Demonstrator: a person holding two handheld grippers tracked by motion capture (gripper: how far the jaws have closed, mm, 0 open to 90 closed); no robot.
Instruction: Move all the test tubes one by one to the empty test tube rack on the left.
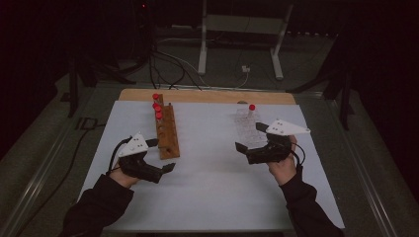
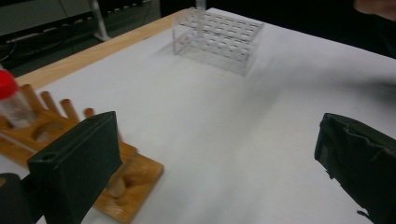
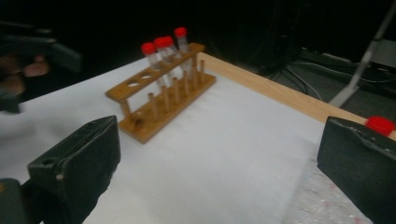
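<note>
A wooden rack is standing upper left of centre, carrying three red-capped tubes; the right gripper is gaping wide below.

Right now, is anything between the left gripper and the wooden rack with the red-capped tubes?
Nothing visible. The left gripper is open and empty beside the near end of the wooden rack; only bare white sheet lies between them.

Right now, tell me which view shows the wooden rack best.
The right gripper view: the whole wooden rack stands side-on there, with three red-capped tubes at its far end and empty holes nearer. The high view shows it whole too, but small and from above. The left gripper view catches just its near end, blurred, partly behind a jaw.
</note>
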